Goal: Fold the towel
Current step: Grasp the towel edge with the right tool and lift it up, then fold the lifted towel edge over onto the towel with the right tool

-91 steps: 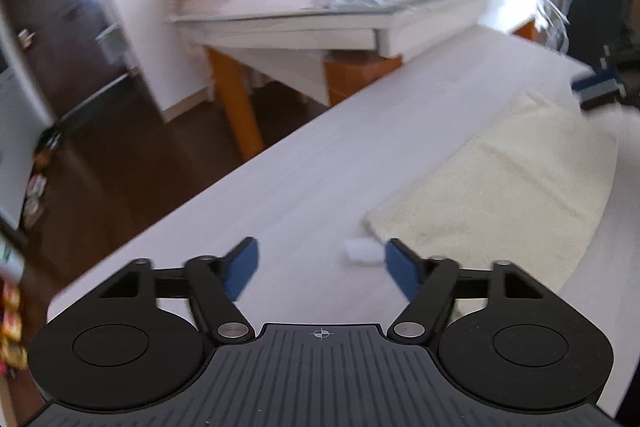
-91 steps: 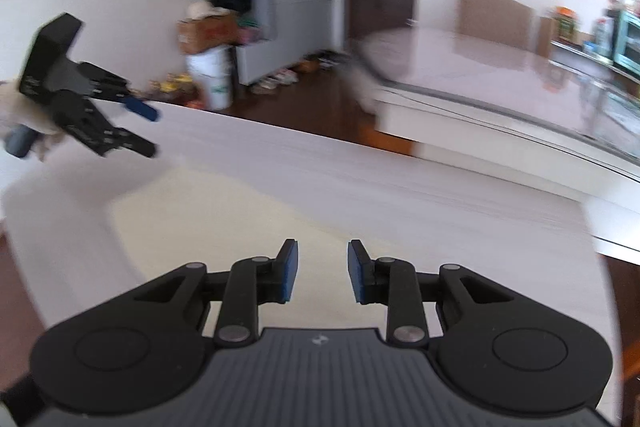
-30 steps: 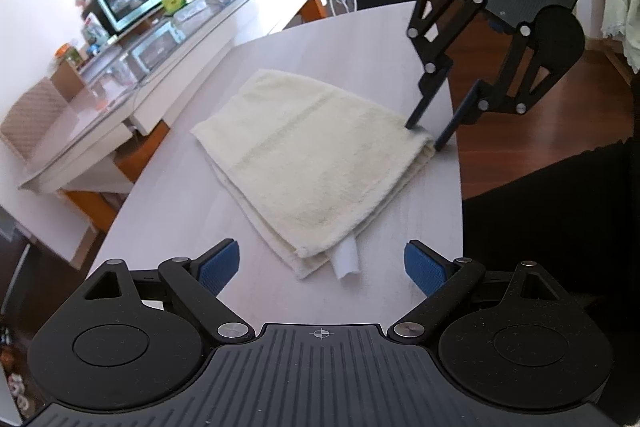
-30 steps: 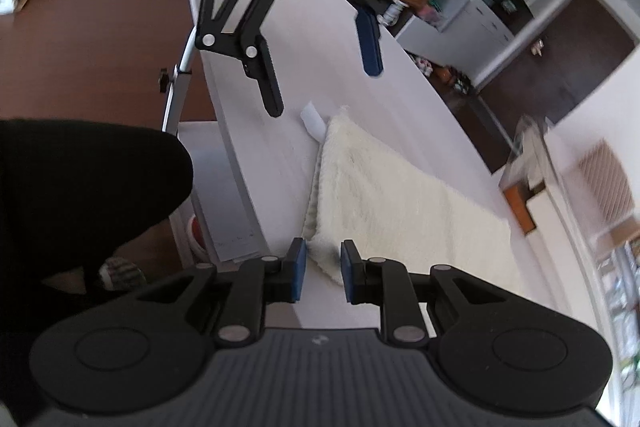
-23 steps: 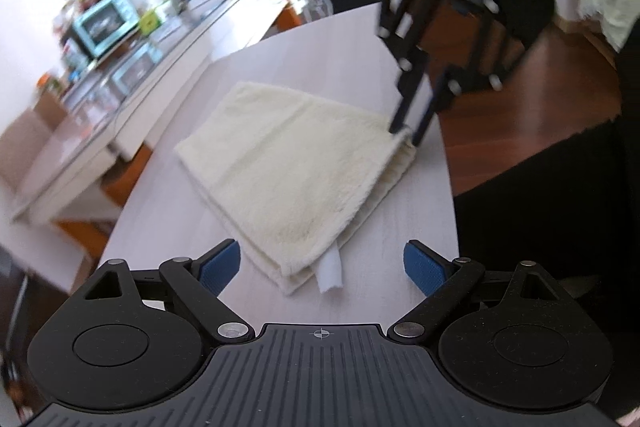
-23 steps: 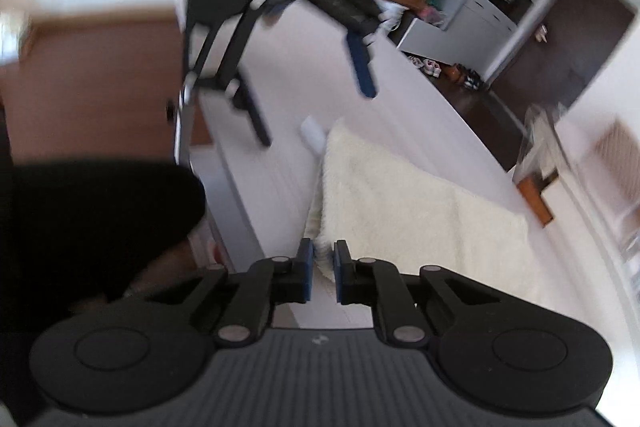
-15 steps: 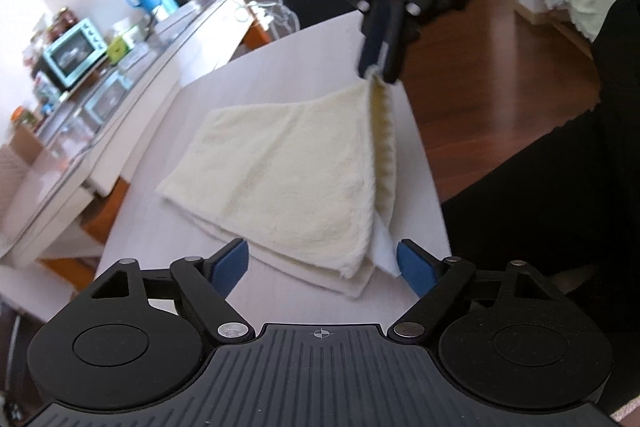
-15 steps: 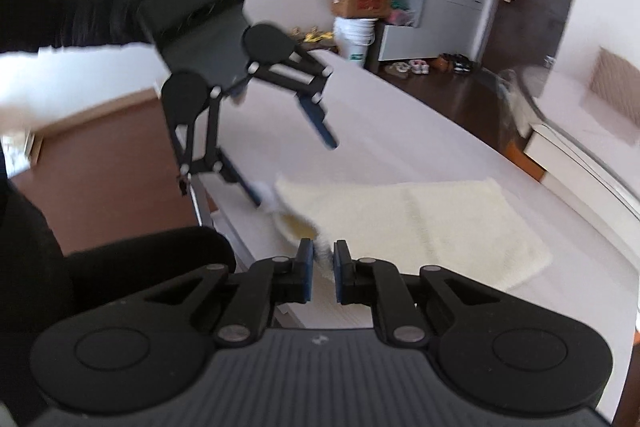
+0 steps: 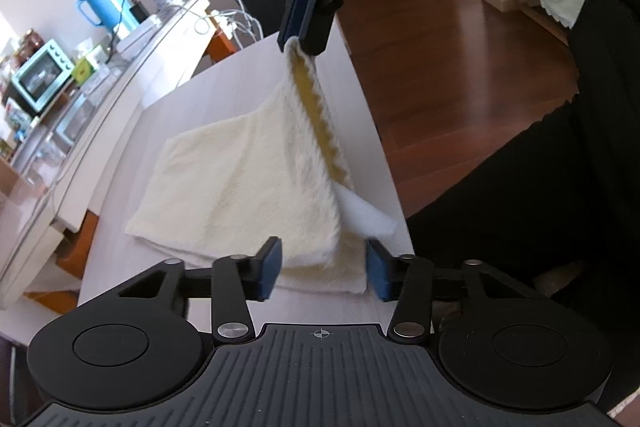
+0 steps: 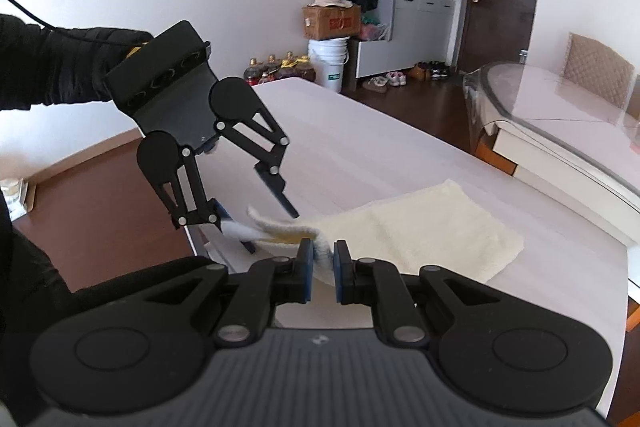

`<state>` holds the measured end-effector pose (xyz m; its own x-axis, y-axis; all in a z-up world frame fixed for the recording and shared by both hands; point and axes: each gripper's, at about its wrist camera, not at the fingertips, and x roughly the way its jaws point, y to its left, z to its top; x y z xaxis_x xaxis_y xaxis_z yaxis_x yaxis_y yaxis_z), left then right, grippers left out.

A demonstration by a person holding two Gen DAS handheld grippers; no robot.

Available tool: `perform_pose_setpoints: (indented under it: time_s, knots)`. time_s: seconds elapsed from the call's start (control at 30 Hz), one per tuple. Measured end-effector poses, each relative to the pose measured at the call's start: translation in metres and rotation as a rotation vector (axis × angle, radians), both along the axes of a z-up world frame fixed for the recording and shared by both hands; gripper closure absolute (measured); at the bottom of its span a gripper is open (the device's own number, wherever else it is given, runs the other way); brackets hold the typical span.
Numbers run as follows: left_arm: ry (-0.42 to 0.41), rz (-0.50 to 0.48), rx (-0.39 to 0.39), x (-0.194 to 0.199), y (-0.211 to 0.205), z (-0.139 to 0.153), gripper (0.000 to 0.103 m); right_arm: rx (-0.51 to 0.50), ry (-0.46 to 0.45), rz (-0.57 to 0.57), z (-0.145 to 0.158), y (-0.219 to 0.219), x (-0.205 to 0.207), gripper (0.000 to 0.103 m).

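Left wrist view, upper left of the frame: teal toaster oven [image 9: 38, 77] and blue thermos jug [image 9: 102, 3] on a far glass-topped table. Centre: cream terry towel [image 9: 240, 179] folded on the pale wooden counter [image 9: 240, 75], far-left part lying flat, right edge pulled up into a slanted ridge. Top centre: right claw [image 9: 306, 41] pressed together, pinching the raised far corner of the towel clear of the counter. Bottom centre: left claw [image 9: 322, 267], just narrowed, blue pads against the bunched near corner of the towel on either side. White label tag [image 9: 368, 215] sticking out just right of that corner.

Right wrist view, left of the frame: black sleeve [image 10: 48, 67] behind the left claw, fingers straddling the towel's corner at the counter's edge. Bottom centre: right claw clamped on its own corner. Right of centre: rest of the towel flat on the counter.
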<state>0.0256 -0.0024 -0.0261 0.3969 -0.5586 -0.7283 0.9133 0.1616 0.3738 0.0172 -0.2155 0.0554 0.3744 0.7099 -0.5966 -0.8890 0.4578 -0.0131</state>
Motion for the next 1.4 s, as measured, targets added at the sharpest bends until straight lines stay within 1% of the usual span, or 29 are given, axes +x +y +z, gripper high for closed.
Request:
perform_pose_setpoints:
  time_s: [0.03, 0.13, 0.17, 0.2, 0.3, 0.4, 0.5, 0.6, 0.7, 0.77, 0.83, 0.93, 1.0, 1.13, 1.23, 1.3, 1.4]
  knots:
    - [0.001, 0.002, -0.006, -0.001, 0.0, 0.002, 0.088, 0.0, 0.005, -0.004, -0.002, -0.001, 0.0, 0.091]
    - [0.025, -0.011, 0.012, -0.004, -0.004, 0.005, 0.095, -0.009, 0.023, -0.005, -0.009, -0.004, -0.002, 0.091]
    - [0.056, -0.02, 0.03, -0.007, -0.004, 0.007, 0.095, -0.012, 0.031, -0.003, -0.012, -0.005, -0.003, 0.091]
    - [0.064, -0.022, 0.034, -0.007, -0.005, 0.007, 0.095, -0.011, 0.044, 0.004, -0.014, -0.007, -0.004, 0.091]
    - [0.13, -0.025, 0.035, -0.011, -0.002, 0.016, 0.096, -0.009, 0.093, 0.042, -0.021, -0.013, -0.009, 0.091]
    - [0.192, -0.004, 0.003, -0.008, 0.001, 0.03, 0.096, 0.002, 0.118, 0.054, -0.023, -0.017, -0.008, 0.093]
    - [0.227, 0.015, -0.02, -0.003, 0.003, 0.042, 0.096, 0.051, 0.156, 0.064, -0.019, -0.026, -0.003, 0.094]
    - [0.242, 0.043, -0.045, 0.008, 0.004, 0.055, 0.096, 0.101, 0.174, 0.058, -0.012, -0.033, 0.006, 0.095]
    - [0.238, 0.098, -0.076, 0.027, 0.002, 0.068, 0.096, 0.168, 0.191, 0.037, -0.004, -0.043, 0.021, 0.095]
    - [0.216, 0.143, -0.097, 0.047, -0.002, 0.075, 0.096, 0.204, 0.201, 0.012, -0.001, -0.048, 0.034, 0.095]
    - [0.202, 0.18, -0.109, 0.062, -0.006, 0.077, 0.096, 0.257, 0.229, -0.049, -0.001, -0.055, 0.06, 0.095]
    - [0.177, 0.254, -0.121, 0.092, -0.011, 0.078, 0.096, 0.291, 0.253, -0.109, -0.004, -0.06, 0.091, 0.095]
    - [0.181, 0.284, -0.126, 0.11, -0.013, 0.076, 0.096, 0.295, 0.261, -0.137, -0.007, -0.059, 0.108, 0.095]
    - [0.185, 0.313, -0.103, 0.142, -0.02, 0.063, 0.096, 0.273, 0.266, -0.178, -0.018, -0.052, 0.145, 0.095]
    - [0.204, 0.337, -0.096, 0.164, -0.021, 0.048, 0.096, 0.247, 0.278, -0.203, -0.028, -0.047, 0.166, 0.095]
    - [0.22, 0.364, -0.1, 0.178, -0.019, 0.036, 0.096, 0.223, 0.285, -0.218, -0.037, -0.042, 0.178, 0.095]
    - [0.232, 0.391, -0.104, 0.187, -0.015, 0.025, 0.096, 0.191, 0.294, -0.24, -0.048, -0.037, 0.189, 0.095]
